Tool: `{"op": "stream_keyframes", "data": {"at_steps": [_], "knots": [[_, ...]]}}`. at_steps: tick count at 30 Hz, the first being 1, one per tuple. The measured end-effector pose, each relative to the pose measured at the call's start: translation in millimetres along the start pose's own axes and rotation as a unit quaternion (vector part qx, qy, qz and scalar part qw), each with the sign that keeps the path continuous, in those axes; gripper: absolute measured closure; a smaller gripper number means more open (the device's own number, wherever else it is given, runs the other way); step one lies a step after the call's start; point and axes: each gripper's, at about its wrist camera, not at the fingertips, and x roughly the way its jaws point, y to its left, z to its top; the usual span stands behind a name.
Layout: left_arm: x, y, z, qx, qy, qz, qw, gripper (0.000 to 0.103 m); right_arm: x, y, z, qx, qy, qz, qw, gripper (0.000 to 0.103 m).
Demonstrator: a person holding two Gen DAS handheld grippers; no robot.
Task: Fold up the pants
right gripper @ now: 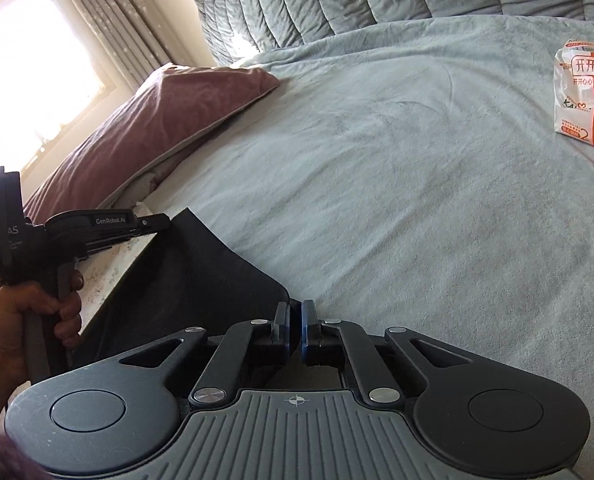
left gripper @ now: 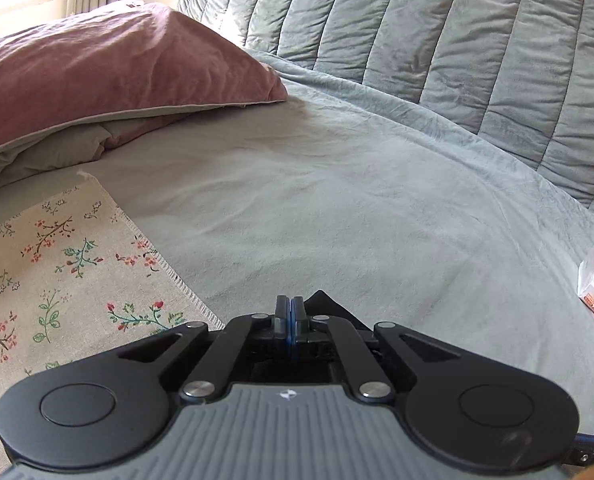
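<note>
The black pants hang as a taut dark sheet between my two grippers, above the grey-green bed cover. My right gripper is shut on one edge of the pants, near its fingertips. My left gripper shows in the right wrist view, held by a hand, shut on the other corner of the pants. In the left wrist view my left gripper is shut with a black corner of the pants sticking out beside the fingers. Most of the pants hang below, hidden.
A mauve pillow lies at the left by the window. A floral cloth covers the left bed edge. A quilted grey headboard stands behind. An orange and white packet lies on the cover at the right.
</note>
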Motion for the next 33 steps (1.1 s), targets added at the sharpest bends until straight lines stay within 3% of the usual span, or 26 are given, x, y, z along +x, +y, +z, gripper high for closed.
{"op": "stream_keyframes", "data": {"at_steps": [4,9,12,14,16,19,24,28,33], "knots": [[16,3,-17,-0.005,-0.004,0.007,1.0,0.095,8,-1,-4,-0.004,0.021,-0.018,1.0,0.1],[9,9,-17,-0.032,-0.007,-0.004,0.9994,0.092,11,0,-4,-0.003,0.031,-0.02,0.999,0.095],[-12,4,-14,-0.033,-0.011,0.006,0.9994,0.08,0,3,-3,-0.016,0.022,-0.023,0.999,0.086],[-32,3,-13,-0.044,-0.014,0.006,0.9989,0.065,-10,0,0,-0.019,0.018,-0.018,0.999,0.08],[-57,2,-14,-0.056,-0.013,0.02,0.9982,0.057,-21,-5,3,-0.006,0.024,-0.007,1.0,0.071],[-102,2,-22,-0.06,-0.019,0.036,0.9974,0.038,-38,-9,4,0.002,0.028,0.007,1.0,0.066],[-187,8,-44,-0.073,-0.024,0.074,0.9943,0.032,-72,0,5,-0.007,0.017,0.03,0.999,0.05],[-262,16,-67,-0.085,-0.036,0.111,0.9895,0.022,-94,19,1,-0.03,0.014,0.055,0.998,0.04],[-348,26,-98,-0.104,-0.053,0.169,0.9788,0.01,-114,51,-9,-0.076,0.013,0.081,0.994,0.033]]}}
